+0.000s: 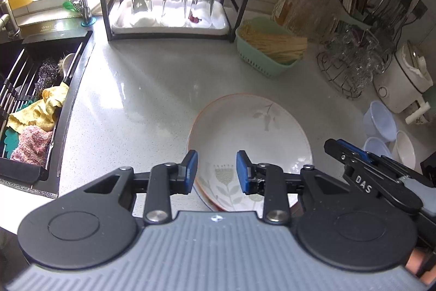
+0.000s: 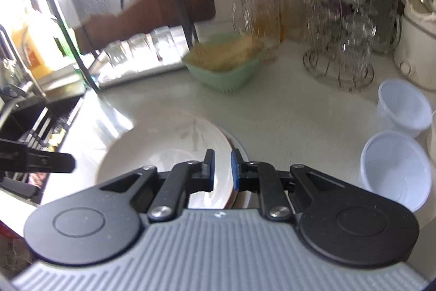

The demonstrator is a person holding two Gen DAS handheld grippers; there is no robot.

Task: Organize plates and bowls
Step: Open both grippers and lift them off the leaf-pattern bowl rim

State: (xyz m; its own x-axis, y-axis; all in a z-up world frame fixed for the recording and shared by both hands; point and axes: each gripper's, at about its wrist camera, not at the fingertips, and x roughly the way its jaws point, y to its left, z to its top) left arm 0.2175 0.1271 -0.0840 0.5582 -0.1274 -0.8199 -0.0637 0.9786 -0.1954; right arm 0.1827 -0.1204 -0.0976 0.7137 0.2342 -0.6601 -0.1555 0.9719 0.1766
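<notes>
My right gripper (image 2: 221, 168) sits closed, empty, over white plate (image 2: 163, 143) rim. Two plastic cups (image 2: 395, 168) off to its right, green basket (image 2: 222, 67) ahead, left gripper's tip (image 2: 54, 162) at its left.

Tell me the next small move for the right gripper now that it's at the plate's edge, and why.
Probably keep lifting the white plate a little: the right gripper looks shut on its right rim, and a second, patterned plate lies beneath. The left gripper hangs open over them, holding nothing, so it could steady the far rim.
</notes>
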